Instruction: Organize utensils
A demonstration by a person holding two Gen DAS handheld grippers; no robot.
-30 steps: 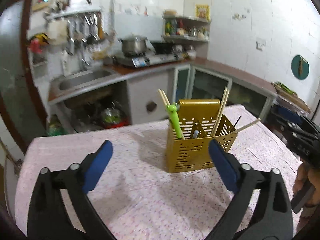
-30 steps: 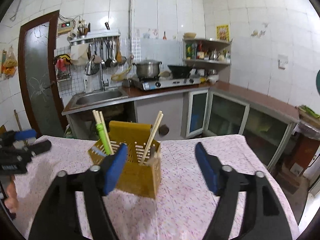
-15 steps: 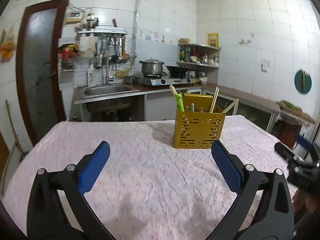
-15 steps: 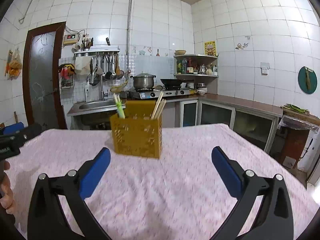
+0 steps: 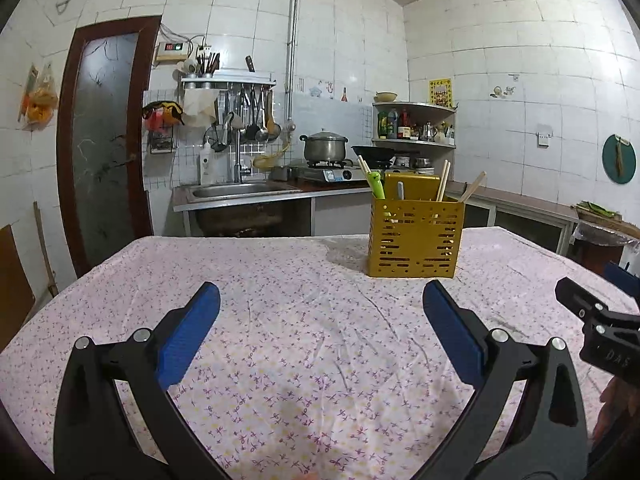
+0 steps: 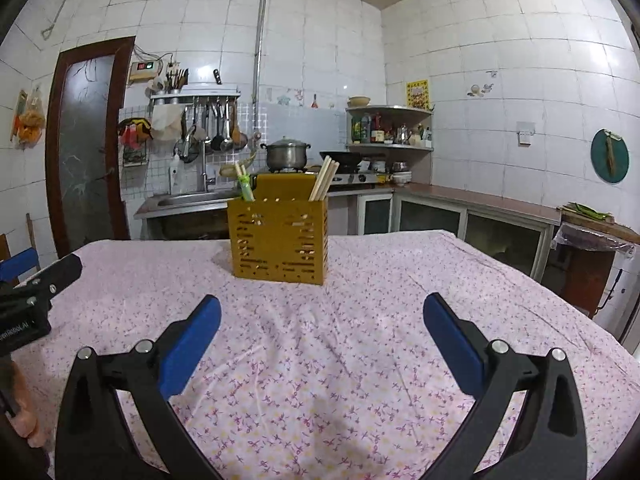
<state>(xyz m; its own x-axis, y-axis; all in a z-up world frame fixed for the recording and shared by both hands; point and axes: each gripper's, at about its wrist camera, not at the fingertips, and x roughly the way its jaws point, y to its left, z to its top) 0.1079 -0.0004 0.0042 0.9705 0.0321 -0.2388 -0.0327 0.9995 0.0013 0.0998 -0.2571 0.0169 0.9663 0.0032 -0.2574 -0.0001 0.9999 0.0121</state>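
Both tongs stand wide open and empty over the flowered tablecloth point(image 5: 304, 320): the left gripper point(image 5: 320, 330) and the right gripper point(image 6: 320, 332). Part-hidden lettering "DAS" shows on the right gripper's body at the left view's edge. The yellow slotted utensil holder point(image 6: 280, 240) stands upright mid-table, well ahead of both, holding wooden chopsticks point(image 6: 324, 180) and a green-handled utensil point(image 5: 376, 186).

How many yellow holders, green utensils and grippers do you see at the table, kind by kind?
Yellow holder: 1
Green utensil: 1
Grippers: 2 (left gripper, jaws open; right gripper, jaws have just been opening, nothing between them)
Total: 4
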